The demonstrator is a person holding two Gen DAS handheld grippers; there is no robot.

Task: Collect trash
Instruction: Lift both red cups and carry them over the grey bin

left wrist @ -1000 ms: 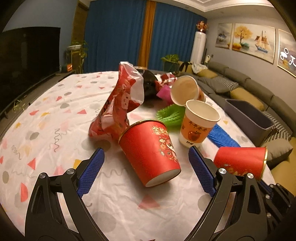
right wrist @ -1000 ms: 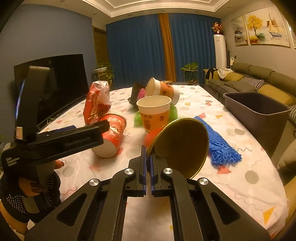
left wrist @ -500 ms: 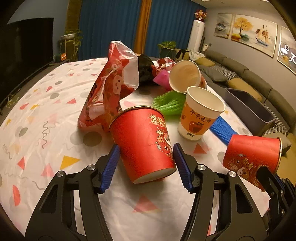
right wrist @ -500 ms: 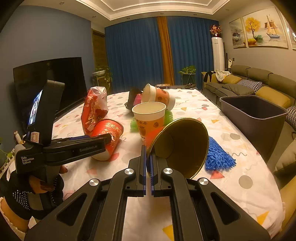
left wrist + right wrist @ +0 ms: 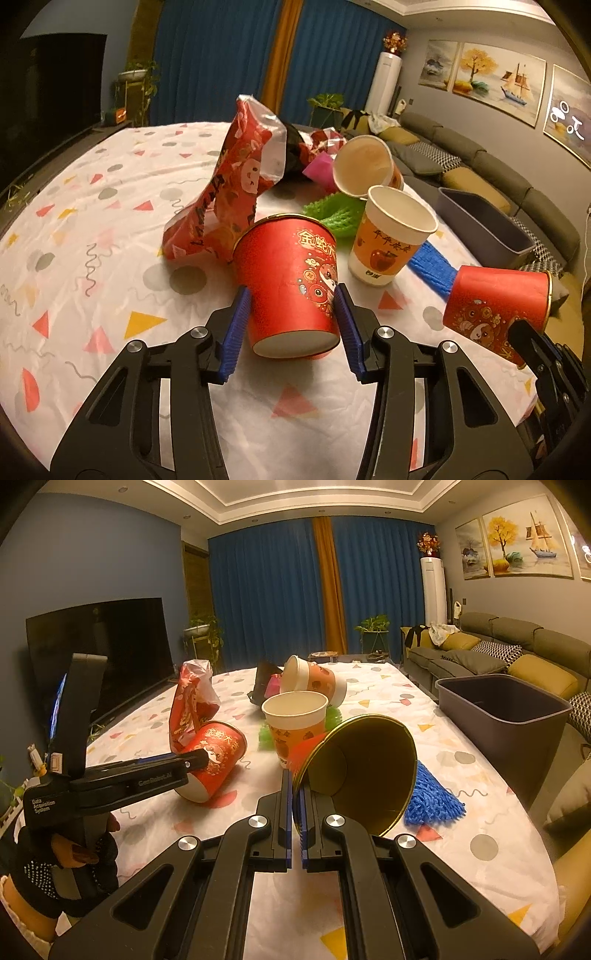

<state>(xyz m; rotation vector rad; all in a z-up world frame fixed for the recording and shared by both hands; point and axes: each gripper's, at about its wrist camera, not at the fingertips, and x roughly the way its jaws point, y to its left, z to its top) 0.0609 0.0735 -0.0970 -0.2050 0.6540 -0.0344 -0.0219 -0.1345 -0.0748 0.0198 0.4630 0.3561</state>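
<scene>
A red paper cup (image 5: 288, 280) lies tilted on the patterned tablecloth (image 5: 92, 229), base toward me. My left gripper (image 5: 291, 295) is closing on it, and both blue pads (image 5: 236, 325) touch its sides. In the right wrist view the same cup (image 5: 218, 753) sits at the tip of the left gripper (image 5: 195, 762). My right gripper (image 5: 293, 779) is shut on the rim of a second red cup with a gold lining (image 5: 362, 768), held above the table. That second cup (image 5: 495, 299) shows at the lower right of the left wrist view.
Behind the red cup are a red snack bag (image 5: 236, 192), an upright orange-and-white cup (image 5: 391, 240), a tipped cup (image 5: 364, 170), green mesh (image 5: 332, 214) and a blue fluffy cloth (image 5: 432, 266). A grey bin (image 5: 506, 709) stands off the table's right edge, by the sofa.
The left gripper's jaws have closed from wide open onto the sides of the lying red cup. The right gripper still holds its cup and has barely moved.
</scene>
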